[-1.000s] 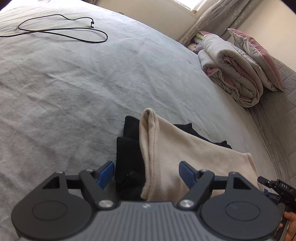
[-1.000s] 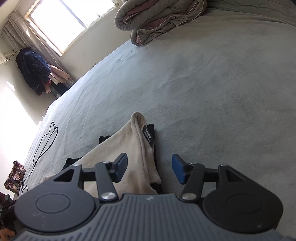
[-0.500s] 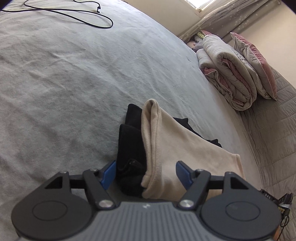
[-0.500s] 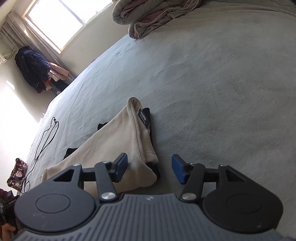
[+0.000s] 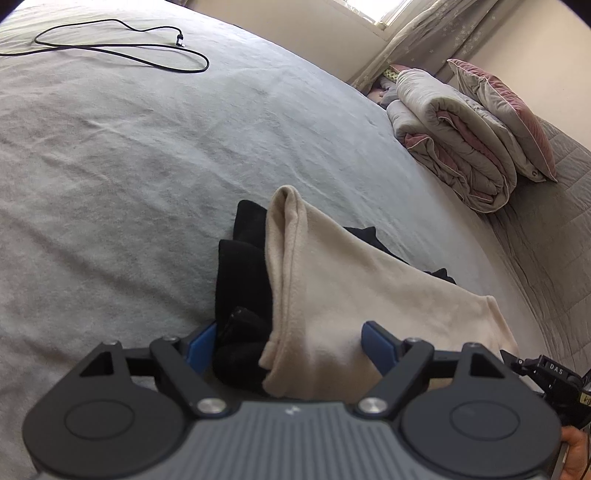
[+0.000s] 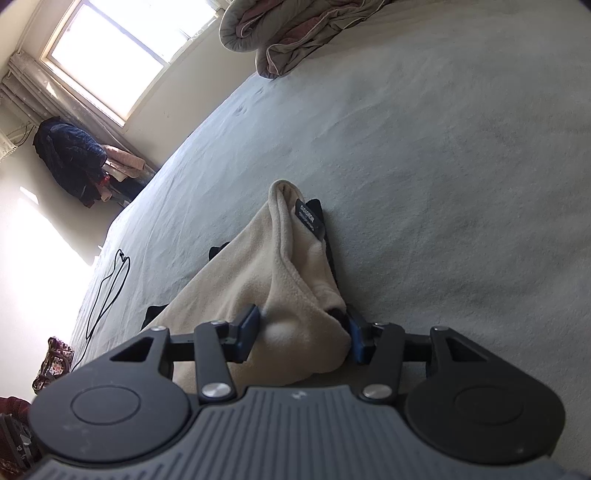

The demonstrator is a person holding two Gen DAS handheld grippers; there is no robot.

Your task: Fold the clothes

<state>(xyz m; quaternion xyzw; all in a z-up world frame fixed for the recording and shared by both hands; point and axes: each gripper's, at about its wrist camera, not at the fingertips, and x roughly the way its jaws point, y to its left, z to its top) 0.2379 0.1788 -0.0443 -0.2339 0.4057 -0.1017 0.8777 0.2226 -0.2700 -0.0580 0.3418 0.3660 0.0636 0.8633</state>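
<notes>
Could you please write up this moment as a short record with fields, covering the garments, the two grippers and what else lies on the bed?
surface: grey bed cover
garments: cream fleece lying over a black garment
left gripper: jaws opening, wide around the near end of both garments
right gripper: jaws closing on the cream fleece corner, pads pressing it
cable: black cable looped on the far side
bedding: folded duvet with a pillow against it

The right gripper (image 6: pixel 304 338) is closing, and its blue pads (image 6: pixel 248 328) press a bunched end of the cream fleece garment (image 6: pixel 291 273) lying on the grey bedspread (image 6: pixel 443 166). A black garment (image 6: pixel 221 251) peeks from beneath (a dark label sits near the fold's tip). At nine o'clock a black cable (image 6: pixel 110 284) loops; a rolled duvet (image 6: pixel 280 33) lies at twelve.
</notes>
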